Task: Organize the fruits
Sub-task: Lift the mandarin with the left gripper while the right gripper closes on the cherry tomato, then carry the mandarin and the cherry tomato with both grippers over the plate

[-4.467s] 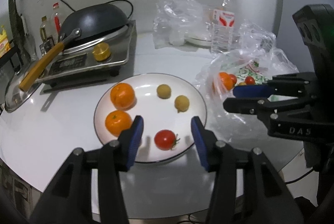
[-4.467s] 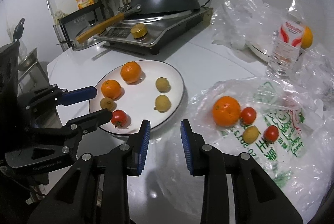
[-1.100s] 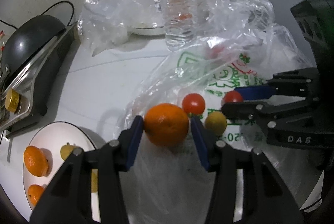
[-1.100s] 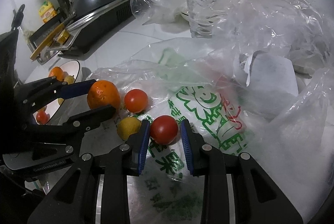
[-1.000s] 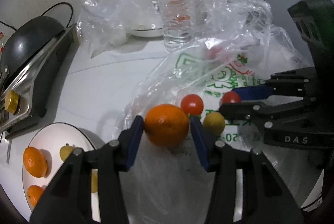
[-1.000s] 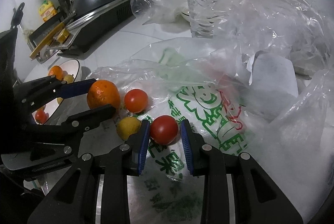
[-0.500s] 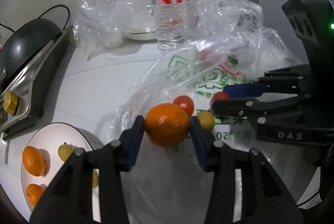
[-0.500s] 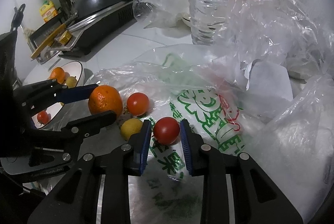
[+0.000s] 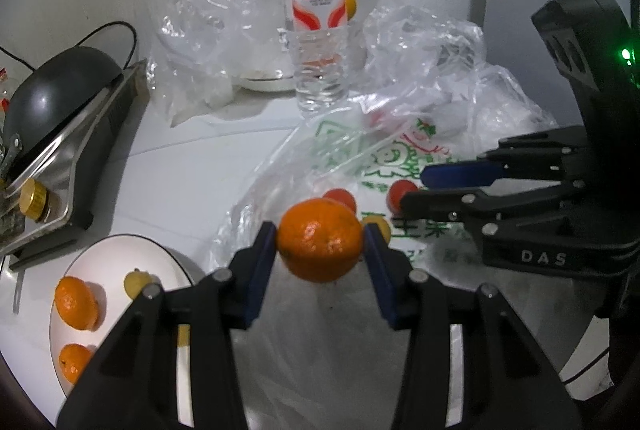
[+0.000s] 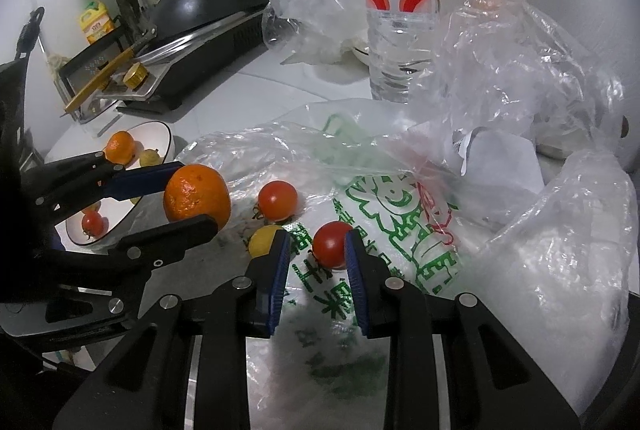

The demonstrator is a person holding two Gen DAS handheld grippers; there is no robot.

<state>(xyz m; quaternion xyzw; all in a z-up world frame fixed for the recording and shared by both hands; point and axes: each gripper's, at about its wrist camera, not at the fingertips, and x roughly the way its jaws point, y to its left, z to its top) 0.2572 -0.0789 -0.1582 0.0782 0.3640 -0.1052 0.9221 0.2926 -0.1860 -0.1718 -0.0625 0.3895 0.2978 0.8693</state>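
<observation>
My left gripper (image 9: 320, 244) is shut on an orange (image 9: 319, 241) and holds it above the plastic bag (image 9: 360, 157); the orange also shows in the right wrist view (image 10: 197, 198). My right gripper (image 10: 316, 250) has its jaws around a red tomato (image 10: 331, 244) on the bag, apparently gripping it. A second tomato (image 10: 277, 200) and a small yellow fruit (image 10: 262, 241) lie beside it on the bag. The white plate (image 9: 104, 250) at lower left holds two oranges (image 9: 76, 302) and small yellow fruits (image 9: 136, 281).
A water bottle (image 9: 316, 41) stands behind the bag, with crumpled clear bags (image 9: 200, 29) around it. A stove with a black wok (image 9: 52, 93) stands at the left. The table edge (image 9: 584, 378) is near at lower right.
My left gripper has lifted the orange off the bag and pulled back a little. The right gripper stays around the tomato and has drawn back slightly.
</observation>
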